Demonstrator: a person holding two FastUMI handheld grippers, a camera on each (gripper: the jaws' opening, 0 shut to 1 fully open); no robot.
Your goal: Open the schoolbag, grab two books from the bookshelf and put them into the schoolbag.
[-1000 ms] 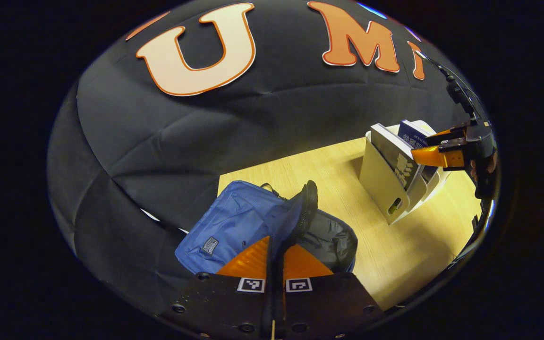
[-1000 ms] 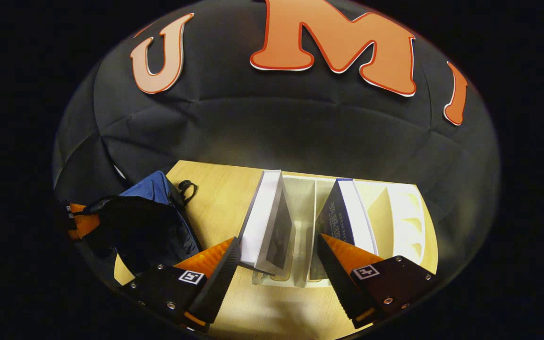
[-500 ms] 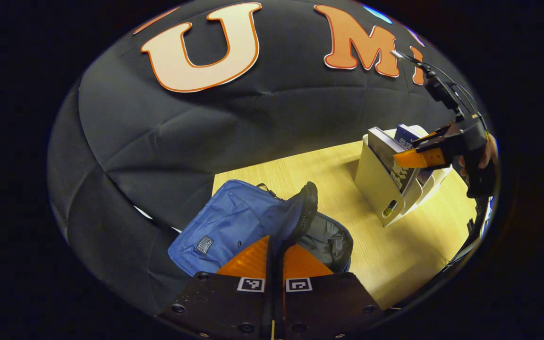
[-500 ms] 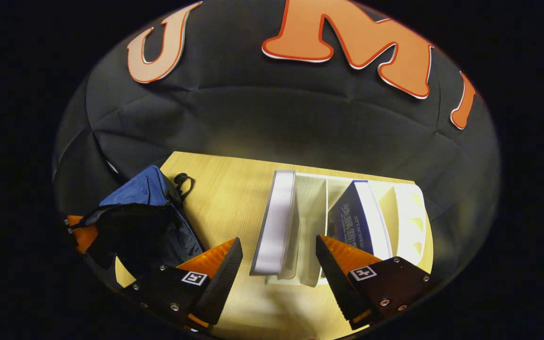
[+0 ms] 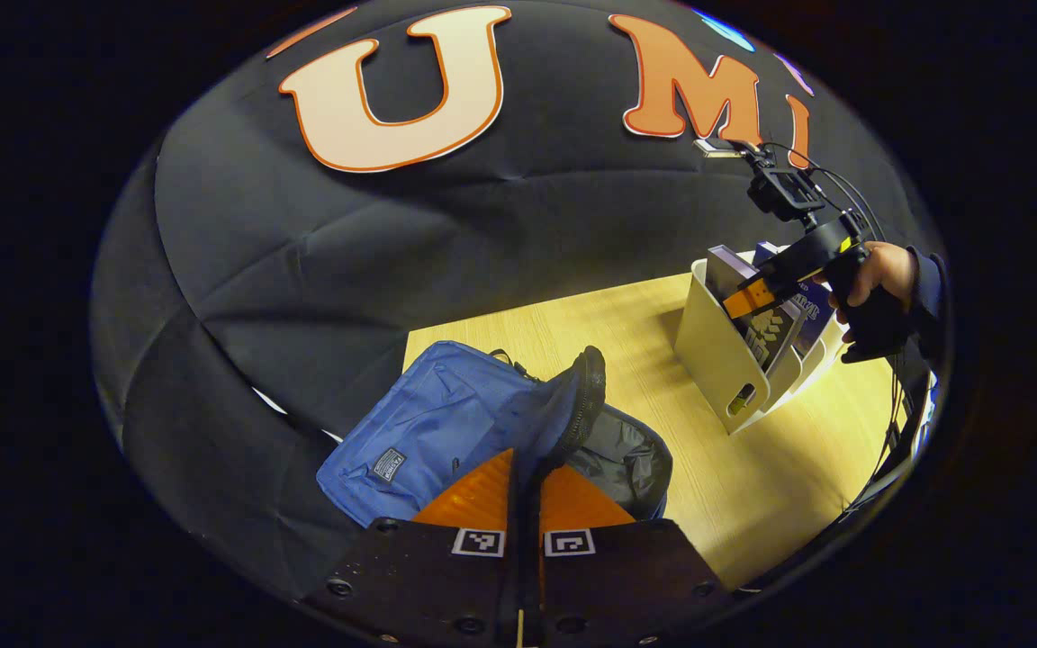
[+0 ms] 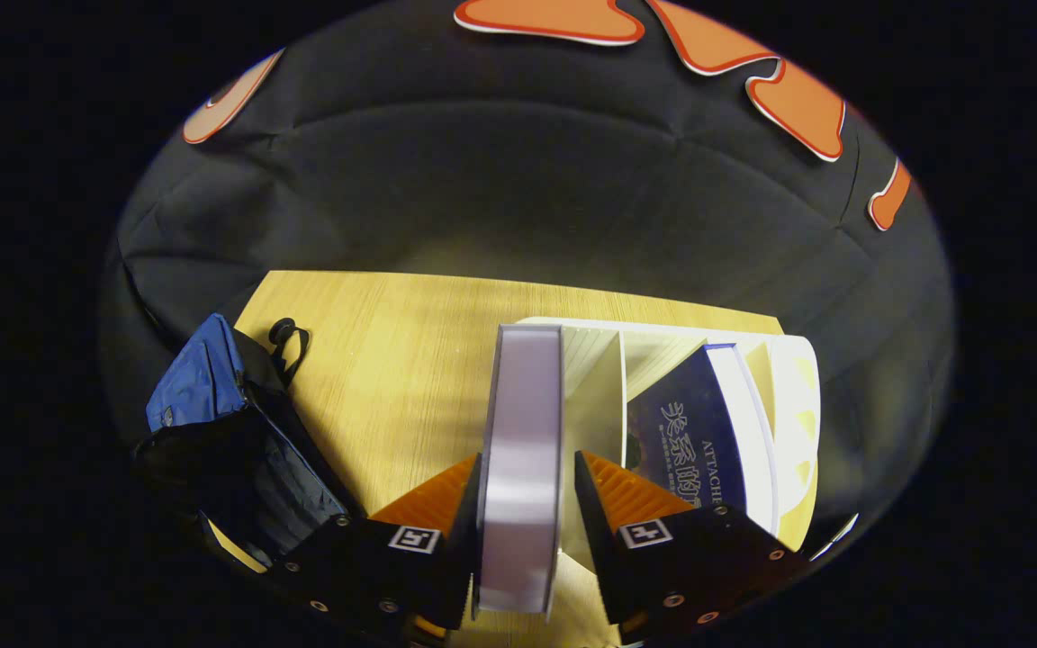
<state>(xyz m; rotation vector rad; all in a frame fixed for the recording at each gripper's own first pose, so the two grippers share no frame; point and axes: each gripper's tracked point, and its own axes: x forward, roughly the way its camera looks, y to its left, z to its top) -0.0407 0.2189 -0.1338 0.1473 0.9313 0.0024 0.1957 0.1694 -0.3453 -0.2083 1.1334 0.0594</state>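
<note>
Bag (image 5: 446, 423): blue outside, black lining, small dark patch. Table (image 6: 392, 360): pale wood grain. Shelf (image 5: 716, 351): cream-white. First book (image 6: 523, 468): lilac-grey spine. Second book (image 6: 694, 441): navy cover, pale lettering, white page edges.

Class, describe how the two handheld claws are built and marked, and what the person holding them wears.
Each claw has a black body with round screws and two wedge-shaped ribbed fingers, each bearing a small square black-and-white marker: left claw, right claw. In the left gripper view, a camera unit with black cables rides on the right claw; a dark sleeve shows.
</note>
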